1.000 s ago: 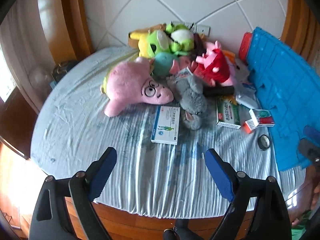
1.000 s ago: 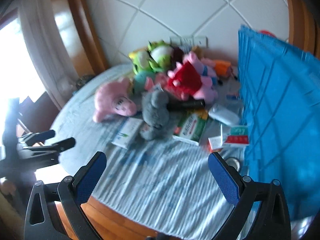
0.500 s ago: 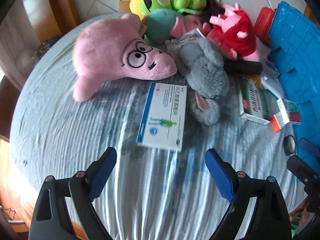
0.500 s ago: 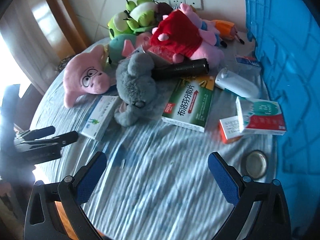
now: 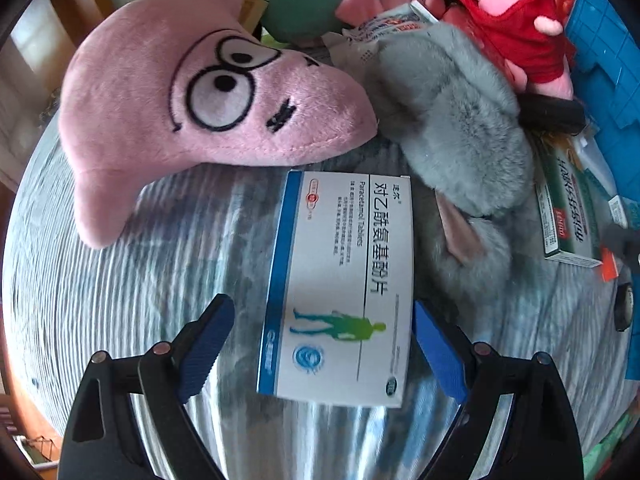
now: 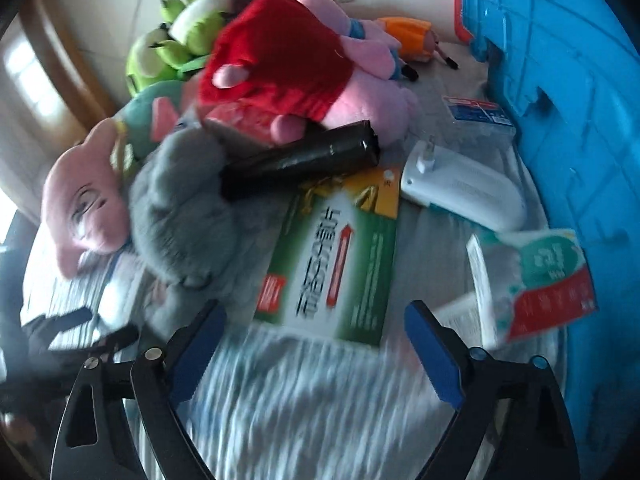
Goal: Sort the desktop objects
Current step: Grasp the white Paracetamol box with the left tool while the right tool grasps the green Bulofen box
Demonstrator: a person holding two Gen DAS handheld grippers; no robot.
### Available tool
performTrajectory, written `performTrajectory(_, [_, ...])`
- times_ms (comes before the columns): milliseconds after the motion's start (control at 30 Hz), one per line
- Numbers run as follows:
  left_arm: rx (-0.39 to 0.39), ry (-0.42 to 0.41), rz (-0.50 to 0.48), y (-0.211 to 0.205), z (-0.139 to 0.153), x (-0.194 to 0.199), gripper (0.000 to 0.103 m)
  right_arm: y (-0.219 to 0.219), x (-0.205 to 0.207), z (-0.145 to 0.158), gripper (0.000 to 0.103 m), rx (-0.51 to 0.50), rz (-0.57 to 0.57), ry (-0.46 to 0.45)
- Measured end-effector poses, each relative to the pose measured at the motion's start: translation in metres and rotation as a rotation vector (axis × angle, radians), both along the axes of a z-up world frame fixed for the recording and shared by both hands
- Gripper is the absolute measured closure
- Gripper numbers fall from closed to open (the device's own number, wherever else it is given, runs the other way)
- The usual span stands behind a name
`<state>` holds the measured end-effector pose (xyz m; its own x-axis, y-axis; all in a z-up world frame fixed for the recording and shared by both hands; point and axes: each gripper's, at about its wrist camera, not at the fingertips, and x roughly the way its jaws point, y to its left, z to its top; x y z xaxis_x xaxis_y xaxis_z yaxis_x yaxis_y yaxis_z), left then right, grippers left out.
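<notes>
A white and blue tablet box [image 5: 340, 288] lies flat on the striped cloth. My left gripper [image 5: 320, 320] is open just over its near end, one blue pad on each side, neither pressing it. A green and white medicine box [image 6: 336, 260] lies in front of my right gripper [image 6: 312, 324], whose jaws are closing with only the box's near edge between the tips. Soft toys crowd behind: a pink star [image 5: 200, 96], a grey plush [image 5: 460, 128] and a red-dressed pig [image 6: 288, 60]. A black flashlight [image 6: 300, 160] rests on the green box.
A blue plastic crate [image 6: 560, 80] stands along the right. Beside it lie a white charger [image 6: 464, 192], a red and green carton [image 6: 536, 280] and a small blue box [image 6: 476, 112]. Green plush toys [image 6: 176, 44] sit at the back wall. The left gripper [image 6: 80, 336] shows at the right view's left edge.
Both grippers have come down and forward toward the table. The tablet box now lies between the left pads, and the green box sits just ahead of the right pads, which have narrowed a little.
</notes>
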<state>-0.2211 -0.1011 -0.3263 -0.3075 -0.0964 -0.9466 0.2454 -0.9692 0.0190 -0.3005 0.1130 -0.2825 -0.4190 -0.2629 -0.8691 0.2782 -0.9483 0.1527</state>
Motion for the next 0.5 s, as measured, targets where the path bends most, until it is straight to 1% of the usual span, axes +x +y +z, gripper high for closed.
performTrajectory(133, [0.013, -0.014, -0.004, 0.0, -0.008, -0.007, 0.013, -0.011, -0.019, -0.014, 0.011, 0.046, -0.033, -0.005])
performTrajectory(200, [0.018, -0.009, -0.007, 0.0, -0.008, -0.009, 0.013, -0.015, -0.026, -0.02, 0.006, 0.068, -0.044, -0.008])
performTrajectory(367, [0.032, -0.015, -0.005, -0.001, -0.007, -0.012, 0.013, -0.024, -0.039, -0.037, 0.006, 0.115, -0.055, -0.027])
performTrajectory(400, [0.033, -0.011, -0.004, -0.001, -0.006, -0.012, 0.013, -0.025, -0.04, -0.041, 0.008, 0.122, -0.049, -0.034])
performTrajectory(433, [0.033, -0.007, -0.003, -0.001, -0.005, -0.011, 0.017, -0.027, -0.04, -0.044, 0.01, 0.146, -0.042, -0.034])
performTrajectory(467, [0.034, -0.002, -0.002, 0.0, -0.003, -0.01, 0.026, -0.028, -0.039, -0.045, 0.01, 0.153, -0.035, -0.029])
performTrajectory(500, [0.035, 0.0, 0.002, 0.0, -0.002, -0.01, 0.031, -0.027, -0.039, -0.044, 0.011, 0.15, -0.034, -0.028])
